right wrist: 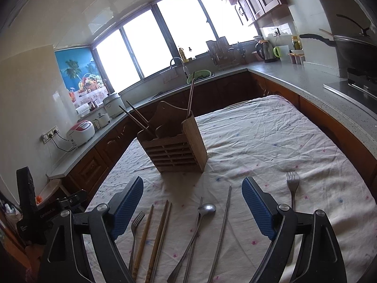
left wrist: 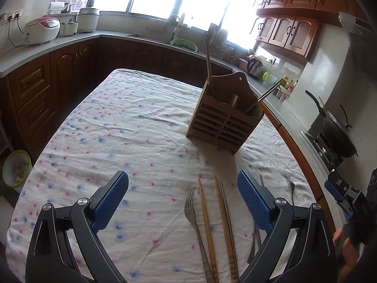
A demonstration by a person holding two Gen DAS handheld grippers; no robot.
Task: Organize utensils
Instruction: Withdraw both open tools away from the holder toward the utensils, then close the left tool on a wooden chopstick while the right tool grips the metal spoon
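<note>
A slatted wooden utensil holder (left wrist: 223, 122) (right wrist: 174, 146) stands on the cloth-covered table and has chopsticks sticking out of it. Loose utensils lie in a row on the cloth at the near edge: a fork (right wrist: 135, 231) (left wrist: 195, 219), wooden chopsticks (right wrist: 143, 238) (left wrist: 207, 224), a spoon (right wrist: 205, 210), a metal chopstick (right wrist: 223, 226) and a second fork (right wrist: 292, 186). My left gripper (left wrist: 182, 184) is open and empty above the cloth, left of the row. My right gripper (right wrist: 192, 188) is open and empty above the spoon and chopsticks.
The table's flowered white cloth (left wrist: 117, 129) is wrinkled. Kitchen counters surround it, with a rice cooker (left wrist: 41, 30), a sink (left wrist: 183, 43), a kettle (right wrist: 265, 50) and a black wok (left wrist: 337, 129) on the stove at right. The right gripper's body (left wrist: 348, 198) shows at the left wrist view's right edge.
</note>
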